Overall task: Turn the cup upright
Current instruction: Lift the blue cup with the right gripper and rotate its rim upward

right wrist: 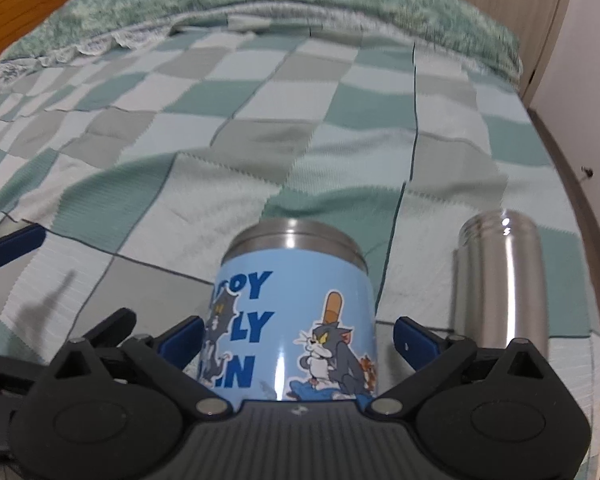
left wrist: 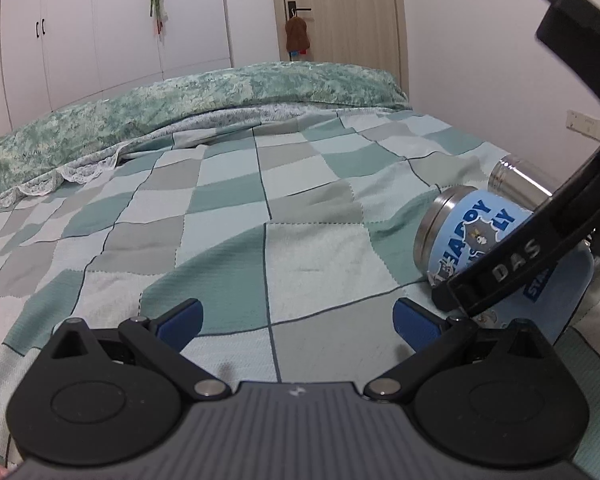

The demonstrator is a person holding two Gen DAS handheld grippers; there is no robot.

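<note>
A light blue cartoon-printed steel cup (right wrist: 300, 312) lies on its side on the checked bedspread, its steel end pointing away from me. My right gripper (right wrist: 298, 334) is open, one blue pad on each side of the cup, with a gap on the right side. The cup also shows at the right of the left wrist view (left wrist: 476, 240), partly covered by the right gripper's black body (left wrist: 512, 260). My left gripper (left wrist: 298, 320) is open and empty over the bedspread, left of the cup.
A plain steel bottle (right wrist: 500, 276) lies on the bed just right of the cup; it also shows in the left wrist view (left wrist: 516, 178). A fluffy green blanket (left wrist: 180, 108) lies along the far side. The bed edge (right wrist: 572, 184) runs close on the right.
</note>
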